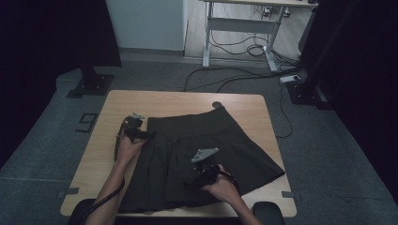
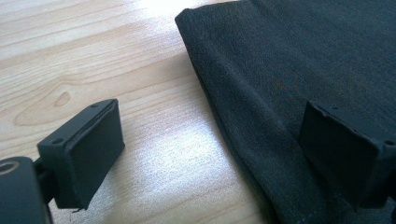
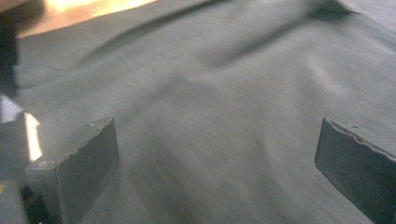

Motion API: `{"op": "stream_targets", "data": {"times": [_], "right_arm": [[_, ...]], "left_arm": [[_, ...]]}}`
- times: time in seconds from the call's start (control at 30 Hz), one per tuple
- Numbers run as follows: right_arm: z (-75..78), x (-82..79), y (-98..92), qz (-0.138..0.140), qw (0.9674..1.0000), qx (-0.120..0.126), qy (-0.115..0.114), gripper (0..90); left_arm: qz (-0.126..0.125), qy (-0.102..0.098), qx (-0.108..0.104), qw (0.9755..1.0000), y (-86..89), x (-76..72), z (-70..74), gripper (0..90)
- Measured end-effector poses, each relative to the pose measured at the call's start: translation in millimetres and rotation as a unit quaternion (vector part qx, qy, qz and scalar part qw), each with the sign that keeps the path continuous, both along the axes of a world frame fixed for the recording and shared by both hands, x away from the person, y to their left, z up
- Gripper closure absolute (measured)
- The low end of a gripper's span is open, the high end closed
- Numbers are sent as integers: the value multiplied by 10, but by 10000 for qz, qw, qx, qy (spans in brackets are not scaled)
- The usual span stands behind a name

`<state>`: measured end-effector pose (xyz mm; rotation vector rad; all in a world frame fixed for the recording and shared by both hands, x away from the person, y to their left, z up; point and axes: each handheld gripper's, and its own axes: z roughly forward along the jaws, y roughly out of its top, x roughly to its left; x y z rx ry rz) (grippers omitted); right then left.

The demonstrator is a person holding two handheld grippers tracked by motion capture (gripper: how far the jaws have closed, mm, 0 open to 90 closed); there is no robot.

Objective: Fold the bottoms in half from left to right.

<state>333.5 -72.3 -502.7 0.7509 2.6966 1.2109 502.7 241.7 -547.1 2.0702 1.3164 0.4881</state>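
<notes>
A dark pleated skirt lies flat on the wooden table, waistband toward the far side. My left gripper sits at the skirt's left edge near the waistband corner. In the left gripper view its jaws stand wide open, one over bare wood, the other over the skirt edge. My right gripper hovers over the skirt's lower middle. Its jaws are open above the dark fabric, which looks blurred.
The table's right front corner and left strip are bare wood. Beyond the table stand a black stand base, a white desk frame and cables on the grey floor. Dark curtains hang on both sides.
</notes>
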Motion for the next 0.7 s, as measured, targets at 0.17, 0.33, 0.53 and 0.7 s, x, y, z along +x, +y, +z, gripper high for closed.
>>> {"op": "stream_targets", "data": {"times": [0.17, 0.33, 0.53, 0.7], "right_arm": [[8, -79, 295, 419, 9991, 30, 92, 0], [13, -173, 583, 767, 9970, 23, 111, 0], [-42, -276, 879, 1115, 9935, -235, -57, 0], [-132, -394, 1097, 1536, 9876, -299, 114, 0]], "left_arm": [[6, 5, -6, 10000, -1, -1, 1, 64], [5, 4, -6, 10000, 0, -1, 1, 65], [10, 6, -8, 10000, -1, -1, 1, 66], [14, 2, -11, 10000, -1, -1, 0, 65]]}}
